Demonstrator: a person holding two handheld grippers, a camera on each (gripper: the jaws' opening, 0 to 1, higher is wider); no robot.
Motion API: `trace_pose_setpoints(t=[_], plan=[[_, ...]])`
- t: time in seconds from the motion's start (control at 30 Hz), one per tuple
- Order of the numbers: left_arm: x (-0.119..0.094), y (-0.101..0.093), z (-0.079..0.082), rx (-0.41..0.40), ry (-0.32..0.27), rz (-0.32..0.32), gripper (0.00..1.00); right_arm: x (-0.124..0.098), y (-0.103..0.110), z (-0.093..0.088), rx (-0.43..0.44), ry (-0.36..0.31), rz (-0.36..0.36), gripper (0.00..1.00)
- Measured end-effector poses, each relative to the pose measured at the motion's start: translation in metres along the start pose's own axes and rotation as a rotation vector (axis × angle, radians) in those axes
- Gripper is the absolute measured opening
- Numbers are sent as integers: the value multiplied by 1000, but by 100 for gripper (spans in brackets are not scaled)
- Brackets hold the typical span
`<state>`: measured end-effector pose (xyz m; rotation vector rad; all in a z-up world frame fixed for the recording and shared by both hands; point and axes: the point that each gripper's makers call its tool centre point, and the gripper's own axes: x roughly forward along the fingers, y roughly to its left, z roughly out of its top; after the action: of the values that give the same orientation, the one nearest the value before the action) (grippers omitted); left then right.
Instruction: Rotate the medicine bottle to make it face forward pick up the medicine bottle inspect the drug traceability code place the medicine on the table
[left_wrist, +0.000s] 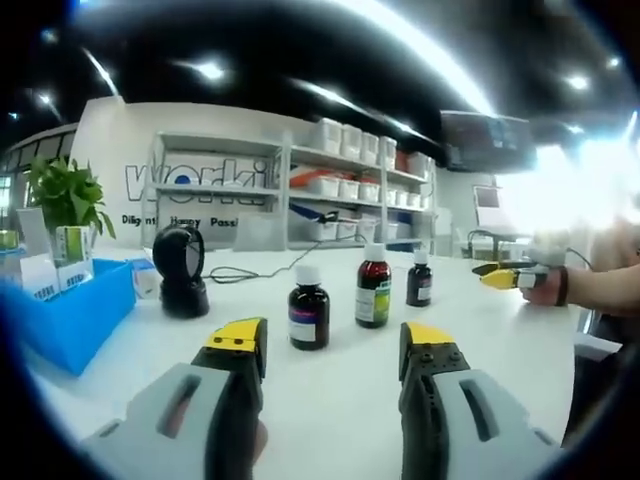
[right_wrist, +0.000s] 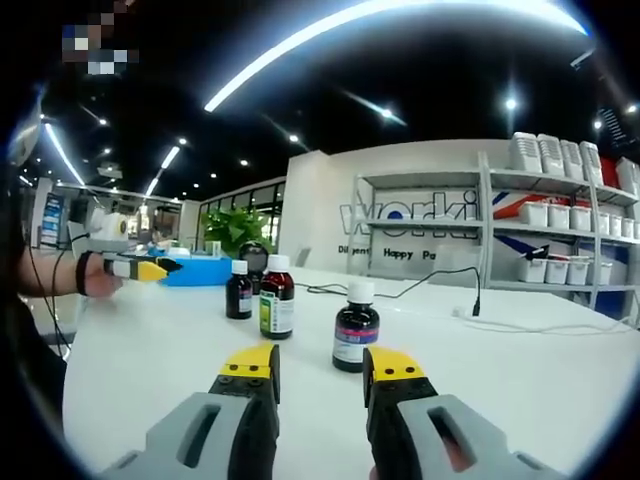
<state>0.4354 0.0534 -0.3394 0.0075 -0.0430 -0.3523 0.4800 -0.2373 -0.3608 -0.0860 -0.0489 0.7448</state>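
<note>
Both tools, left (left_wrist: 333, 350) and right (right_wrist: 320, 368), hang spread and empty; three bottles stand close (the nearest (left_wrist: 308, 306) squat), so a careless reach could topple one on the bench (left_wrist: 340, 410).

Dark brown bottles (left_wrist: 309, 316), white caps; yellow-tipped grey tongs (left_wrist: 333, 345); blue bin (left_wrist: 75, 318); white table (right_wrist: 540, 380).

We see open white bench (left_wrist: 330, 400) between the left tool (left_wrist: 332, 345) and the three bottles; its jaws stand apart with nothing between them. The squat bottle (left_wrist: 308, 307) stands nearest, the green-labelled bottle (left_wrist: 373, 284) and small bottle (left_wrist: 419, 278) behind, with gaps between them. A black scanner (left_wrist: 180, 270) and blue bin (left_wrist: 75, 315) block the left side.
</note>
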Motion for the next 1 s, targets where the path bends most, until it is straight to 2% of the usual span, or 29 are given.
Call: trace_pose_setpoints(t=[0.23, 0.57, 0.67, 0.87, 1.0], plan=[[23, 0, -3, -21, 47, 83, 49, -2, 1, 4, 12, -18, 3, 28], [60, 14, -13, -59, 119, 171, 48, -3, 1, 6, 16, -28, 1, 28], [69, 18, -15, -92, 120, 199, 48, -4, 1, 7, 17, -31, -1, 28], [88, 22, -22, -66, 144, 238, 48, -4, 2, 7, 15, -33, 0, 28], [97, 26, -31, -93, 160, 279, 48, -4, 4, 8, 17, -36, 9, 28]])
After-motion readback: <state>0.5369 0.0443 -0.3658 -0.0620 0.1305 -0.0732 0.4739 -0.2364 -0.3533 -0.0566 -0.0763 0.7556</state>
